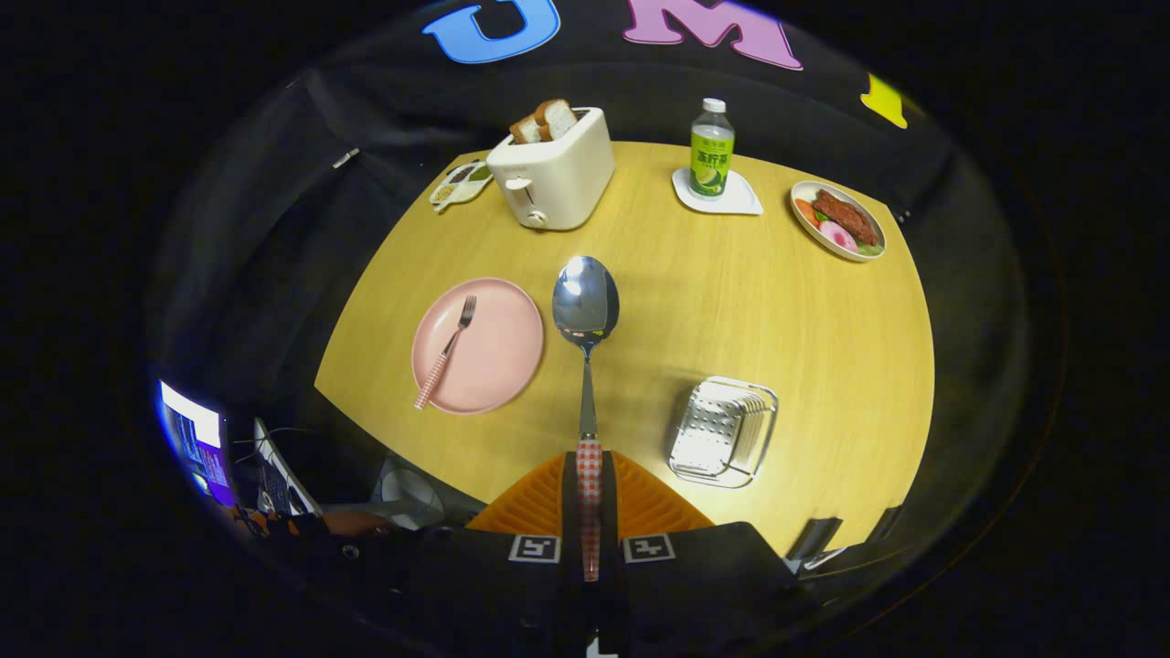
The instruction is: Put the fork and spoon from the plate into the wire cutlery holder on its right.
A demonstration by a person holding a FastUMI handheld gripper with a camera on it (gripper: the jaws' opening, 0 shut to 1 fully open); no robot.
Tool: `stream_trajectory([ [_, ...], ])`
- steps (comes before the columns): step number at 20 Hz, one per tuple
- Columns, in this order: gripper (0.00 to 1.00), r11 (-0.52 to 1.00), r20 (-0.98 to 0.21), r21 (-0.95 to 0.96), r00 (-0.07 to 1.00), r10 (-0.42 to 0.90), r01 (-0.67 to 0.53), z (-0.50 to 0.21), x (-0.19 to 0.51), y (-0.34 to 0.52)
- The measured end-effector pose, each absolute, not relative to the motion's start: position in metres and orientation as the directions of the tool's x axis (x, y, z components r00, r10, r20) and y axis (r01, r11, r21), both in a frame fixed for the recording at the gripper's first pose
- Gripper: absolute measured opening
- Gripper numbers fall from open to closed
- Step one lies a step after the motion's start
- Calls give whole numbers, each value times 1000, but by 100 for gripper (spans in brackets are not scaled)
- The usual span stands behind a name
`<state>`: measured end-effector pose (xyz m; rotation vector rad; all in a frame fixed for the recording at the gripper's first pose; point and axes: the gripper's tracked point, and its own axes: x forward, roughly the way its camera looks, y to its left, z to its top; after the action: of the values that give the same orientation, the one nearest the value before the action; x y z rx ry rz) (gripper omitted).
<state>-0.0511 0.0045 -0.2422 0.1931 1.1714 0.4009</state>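
Note:
My gripper (590,471) is shut on the spoon (586,315), both fingers pressing its checked handle. The spoon points straight ahead, its shiny bowl held high above the wooden table (731,302). Left of the spoon lies the pink plate (494,356) with the fork (446,351) on it, tines pointing away from me and checked handle toward me. The wire cutlery holder (724,430) stands on the table to the right of the fingers, well below them.
At the far side stand a cream toaster (552,170) with bread slices, a small divided dish (460,184), a green bottle (711,151) on a white coaster, and a plate of food (838,220). A lit screen (194,439) glows past the table's near left edge.

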Motion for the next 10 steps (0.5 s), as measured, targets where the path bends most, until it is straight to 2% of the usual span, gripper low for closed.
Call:
stream_trajectory([
  [4,10,937,-925,291,194,328,-193,-260,-77,-51],
  [10,10,930,-966,257,-42,255,-261,-287,-92,-77],
])
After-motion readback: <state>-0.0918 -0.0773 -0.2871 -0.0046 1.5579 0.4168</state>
